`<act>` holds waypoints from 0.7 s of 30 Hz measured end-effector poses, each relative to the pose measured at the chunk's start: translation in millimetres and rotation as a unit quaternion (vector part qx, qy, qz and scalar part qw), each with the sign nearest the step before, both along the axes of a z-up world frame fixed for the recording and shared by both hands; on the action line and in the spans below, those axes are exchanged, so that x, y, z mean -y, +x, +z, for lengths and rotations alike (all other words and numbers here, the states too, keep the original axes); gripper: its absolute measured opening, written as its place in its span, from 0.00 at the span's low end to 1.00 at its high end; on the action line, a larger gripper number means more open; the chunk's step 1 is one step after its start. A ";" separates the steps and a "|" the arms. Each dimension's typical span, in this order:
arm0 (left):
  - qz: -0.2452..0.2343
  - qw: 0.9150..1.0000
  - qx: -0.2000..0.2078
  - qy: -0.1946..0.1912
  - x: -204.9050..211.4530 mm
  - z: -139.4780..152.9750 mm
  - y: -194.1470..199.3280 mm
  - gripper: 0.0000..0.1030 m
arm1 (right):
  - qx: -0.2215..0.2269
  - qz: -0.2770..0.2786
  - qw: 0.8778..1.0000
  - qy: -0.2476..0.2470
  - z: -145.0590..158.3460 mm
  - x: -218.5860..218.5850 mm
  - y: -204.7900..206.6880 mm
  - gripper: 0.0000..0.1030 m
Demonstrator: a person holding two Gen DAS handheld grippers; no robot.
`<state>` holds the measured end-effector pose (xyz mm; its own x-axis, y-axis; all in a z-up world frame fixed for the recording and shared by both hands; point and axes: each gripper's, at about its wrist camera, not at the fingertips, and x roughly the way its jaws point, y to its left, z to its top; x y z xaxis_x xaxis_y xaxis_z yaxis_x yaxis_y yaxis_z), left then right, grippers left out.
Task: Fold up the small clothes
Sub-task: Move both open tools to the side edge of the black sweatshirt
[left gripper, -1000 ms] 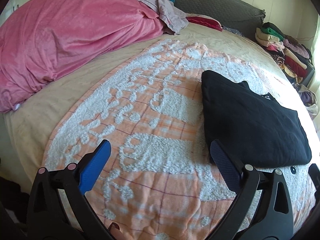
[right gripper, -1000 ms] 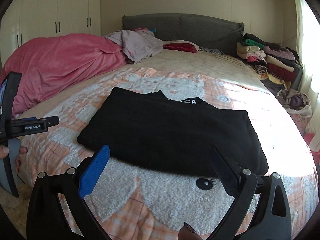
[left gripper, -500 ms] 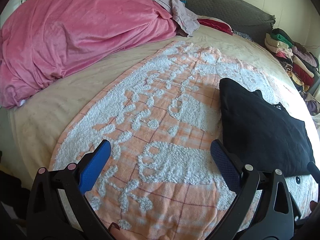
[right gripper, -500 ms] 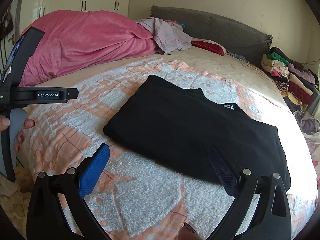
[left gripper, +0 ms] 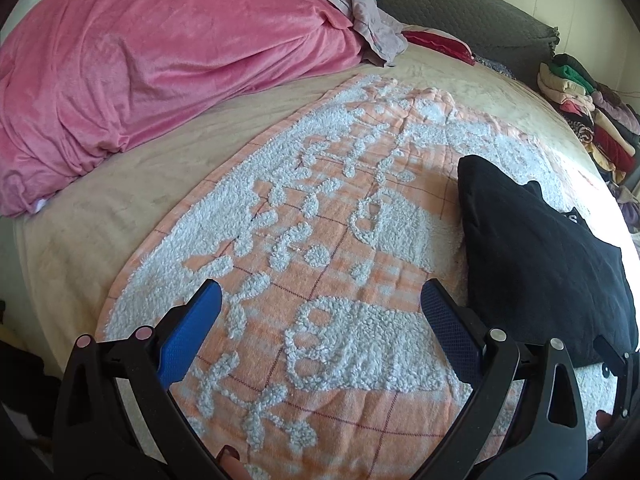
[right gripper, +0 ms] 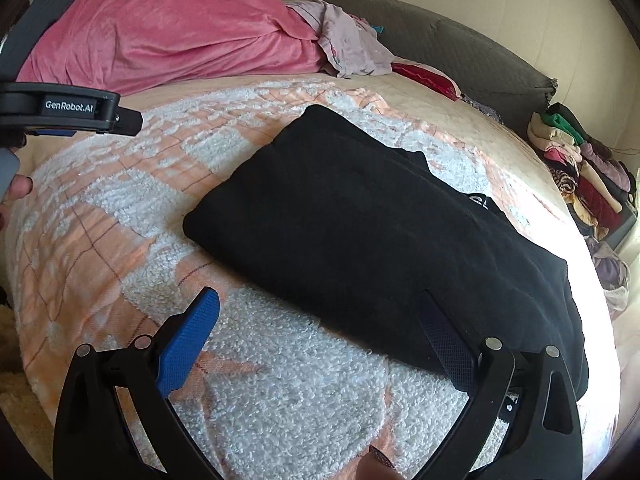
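Note:
A black garment (right gripper: 380, 232) lies folded into a flat rectangle on the orange-and-white blanket (right gripper: 280, 380); it shows at the right of the left wrist view (left gripper: 540, 264). My right gripper (right gripper: 320, 312) is open and empty, just above the garment's near edge, its right pad over the black cloth. My left gripper (left gripper: 320, 300) is open and empty over the blanket, to the left of the garment. The left gripper's body (right gripper: 60, 108) shows at the left edge of the right wrist view.
A pink duvet (left gripper: 160, 60) is heaped at the back left of the bed. A lilac garment (right gripper: 352, 48) and a red cushion (right gripper: 428, 76) lie by the grey headboard (right gripper: 460, 56). A stack of folded clothes (right gripper: 580, 168) stands at the right.
Both grippers swung leftward and drew back a little; the black garment shifted right in both views. The garment itself has not moved. Both stayed open.

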<state>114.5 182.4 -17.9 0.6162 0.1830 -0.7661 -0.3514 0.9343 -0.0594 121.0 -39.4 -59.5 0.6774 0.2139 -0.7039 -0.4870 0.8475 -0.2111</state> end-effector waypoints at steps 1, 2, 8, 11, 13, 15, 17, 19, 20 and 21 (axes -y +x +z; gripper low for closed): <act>0.000 1.000 -0.001 0.000 -0.2 -0.8 1.6 0.91 | -0.002 -0.002 1.000 -0.002 -2.8 -0.3 2.1 0.96; -0.001 1.000 -0.002 0.001 -0.3 -1.7 3.4 0.91 | -0.004 -0.005 1.000 -0.006 -5.6 -0.6 4.2 0.96; -0.003 1.000 -0.008 0.005 -1.8 -5.6 13.9 0.91 | -0.003 -0.017 1.000 -0.021 -16.3 -3.9 14.7 0.96; -0.005 1.000 -0.010 0.007 -1.9 -6.7 20.4 0.91 | 0.003 -0.019 0.999 -0.033 -20.0 -7.3 19.3 0.96; -0.009 1.000 -0.011 0.009 -0.6 -6.6 25.9 0.91 | 0.007 -0.019 0.999 -0.040 -21.6 -10.2 22.0 0.96; -0.014 1.000 -0.011 0.011 1.7 -6.1 32.4 0.91 | 0.016 -0.018 0.999 -0.049 -22.7 -14.5 24.7 0.96; -0.022 1.000 -0.011 0.010 4.2 -5.3 41.3 0.91 | 0.027 -0.019 0.998 -0.060 -23.5 -19.6 27.5 0.96; -0.023 0.999 -0.013 0.023 7.0 -4.2 50.8 0.91 | 0.039 -0.018 0.996 -0.072 -24.8 -25.2 30.7 0.96; -0.023 0.999 -0.014 0.028 8.0 -4.2 55.8 0.91 | 0.046 -0.017 0.996 -0.077 -25.6 -27.4 31.7 0.96; -0.024 0.999 -0.017 0.028 8.5 -4.6 61.1 0.91 | 0.053 -0.017 0.995 -0.083 -26.4 -29.8 33.1 0.96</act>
<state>175.6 173.9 -22.5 0.5986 0.1972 -0.7764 -0.3062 0.9520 0.0057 154.1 -9.6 -85.9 0.7542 0.0771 -0.6521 -0.4267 0.8124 -0.3974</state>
